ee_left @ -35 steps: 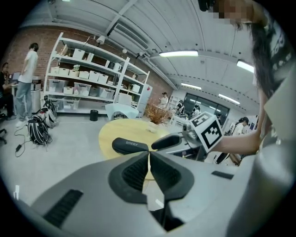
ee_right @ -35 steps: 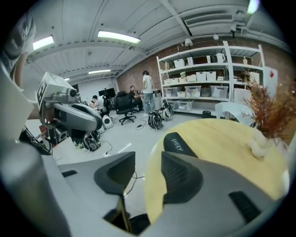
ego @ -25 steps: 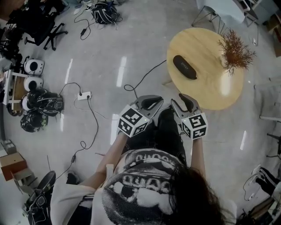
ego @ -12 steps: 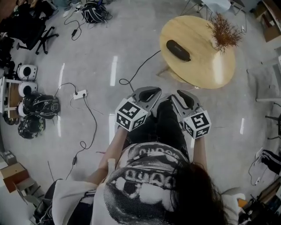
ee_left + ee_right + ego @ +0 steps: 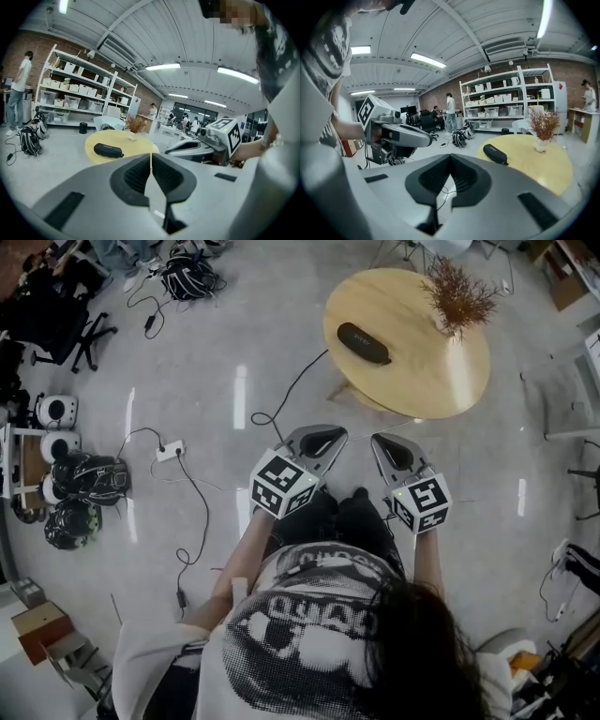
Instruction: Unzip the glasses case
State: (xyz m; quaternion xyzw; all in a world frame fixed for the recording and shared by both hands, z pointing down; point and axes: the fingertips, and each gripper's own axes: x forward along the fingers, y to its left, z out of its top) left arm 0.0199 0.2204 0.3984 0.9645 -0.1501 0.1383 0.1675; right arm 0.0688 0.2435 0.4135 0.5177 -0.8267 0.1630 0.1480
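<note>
Head view | glasses case (image 5: 364, 343) on table (image 5: 417, 385) — well apart from both jaws

1. We see a round wooden worktop (image 5: 412, 381) on a pale, glossy floor (image 5: 234, 343), with a dried plant (image 5: 457, 298) in a white vase (image 5: 541, 144) near its edge.
2. A white power strip (image 5: 170, 451) lies on the floor.
3. Dark helmets (image 5: 84, 479) cluster at the left; a backpack (image 5: 187, 277) and an office chair (image 5: 75, 320) stand beyond.
4. We make out metal shelving (image 5: 501, 99) stacked with boxes against a brick wall (image 5: 574, 72).
</note>
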